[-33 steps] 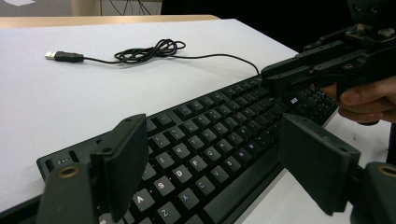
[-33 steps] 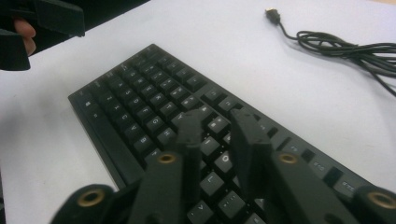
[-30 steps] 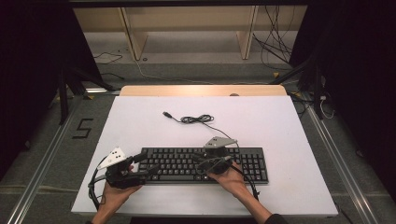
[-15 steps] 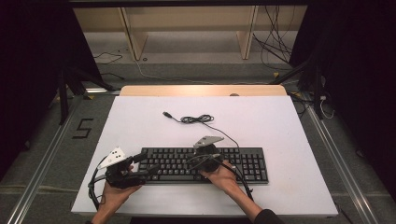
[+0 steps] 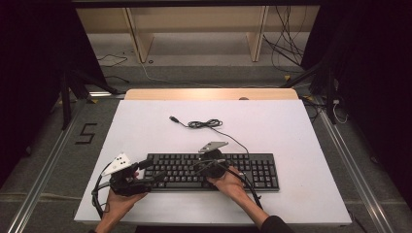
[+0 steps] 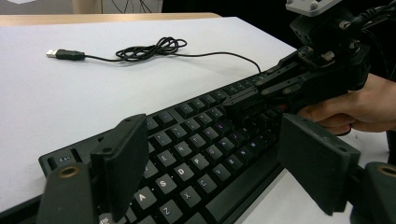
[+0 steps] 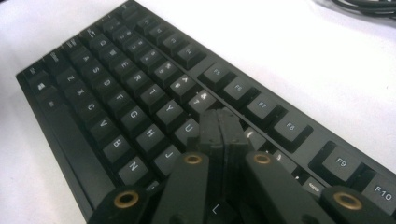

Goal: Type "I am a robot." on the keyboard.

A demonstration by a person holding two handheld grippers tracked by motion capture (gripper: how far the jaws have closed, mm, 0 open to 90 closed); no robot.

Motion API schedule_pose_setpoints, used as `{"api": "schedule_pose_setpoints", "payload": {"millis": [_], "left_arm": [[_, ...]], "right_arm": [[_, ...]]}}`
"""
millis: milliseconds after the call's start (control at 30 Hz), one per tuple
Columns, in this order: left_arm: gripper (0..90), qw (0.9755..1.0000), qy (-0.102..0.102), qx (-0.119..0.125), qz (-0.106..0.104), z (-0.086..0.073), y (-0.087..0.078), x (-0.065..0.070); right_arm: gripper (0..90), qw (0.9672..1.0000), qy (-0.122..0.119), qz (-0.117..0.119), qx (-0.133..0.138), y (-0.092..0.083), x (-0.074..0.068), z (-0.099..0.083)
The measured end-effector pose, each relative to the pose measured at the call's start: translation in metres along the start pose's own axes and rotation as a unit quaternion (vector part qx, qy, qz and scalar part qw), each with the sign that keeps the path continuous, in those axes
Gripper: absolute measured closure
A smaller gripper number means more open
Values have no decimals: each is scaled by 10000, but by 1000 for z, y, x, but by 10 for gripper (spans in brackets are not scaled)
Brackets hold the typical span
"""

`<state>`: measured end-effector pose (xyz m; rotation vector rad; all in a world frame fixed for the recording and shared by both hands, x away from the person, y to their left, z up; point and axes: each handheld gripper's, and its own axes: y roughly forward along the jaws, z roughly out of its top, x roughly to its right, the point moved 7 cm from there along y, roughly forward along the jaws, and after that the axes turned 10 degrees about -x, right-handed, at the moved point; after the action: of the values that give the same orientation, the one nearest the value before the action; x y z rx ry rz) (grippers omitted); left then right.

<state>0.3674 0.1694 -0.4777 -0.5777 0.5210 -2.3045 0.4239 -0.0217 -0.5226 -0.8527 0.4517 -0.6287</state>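
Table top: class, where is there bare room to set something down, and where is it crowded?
Free: the far strip behind the coiled cable, and the table right of the keyboard. Crowded: the near middle, with both claws at the keyboard.

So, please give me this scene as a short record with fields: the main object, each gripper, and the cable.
object: black keyboard flat on white table
right gripper: jaws shut, tips down at the keys near U and 7
left gripper: jaws open, at the keyboard's left end, pads not pressing on it
cable: loosely coiled behind the keyboard, USB plug lying free
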Motion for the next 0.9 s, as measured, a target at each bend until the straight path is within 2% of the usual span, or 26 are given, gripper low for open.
{"api": "schedule_pose_setpoints", "payload": {"millis": [200, 300, 533, 700, 767, 900], "left_arm": [[242, 10000, -3, 1, 0, 0, 0, 0], [242, 10000, 8, -8, 7, 0, 0, 0], [242, 10000, 5, -9, 13, 0, 0, 0], [242, 10000, -14, -3, 16, 0, -1, -2], [242, 10000, -18, -4, 17, 0, -1, -2], [242, 10000, -1, -12, 21, 0, -1, -1]], "right_arm": [[900, 10000, -6, -66, -44, 4, -1, -2], [900, 9998, -112, -184, -46, 4, -3, -3], [900, 9999, 3, -111, -19, 3, -2, -2], [900, 9997, 146, -106, 170, -5, 2, 1], [900, 9993, 239, -26, 296, -10, 5, 3], [834, 9983, 280, 118, 504, -20, 4, 5]]}}
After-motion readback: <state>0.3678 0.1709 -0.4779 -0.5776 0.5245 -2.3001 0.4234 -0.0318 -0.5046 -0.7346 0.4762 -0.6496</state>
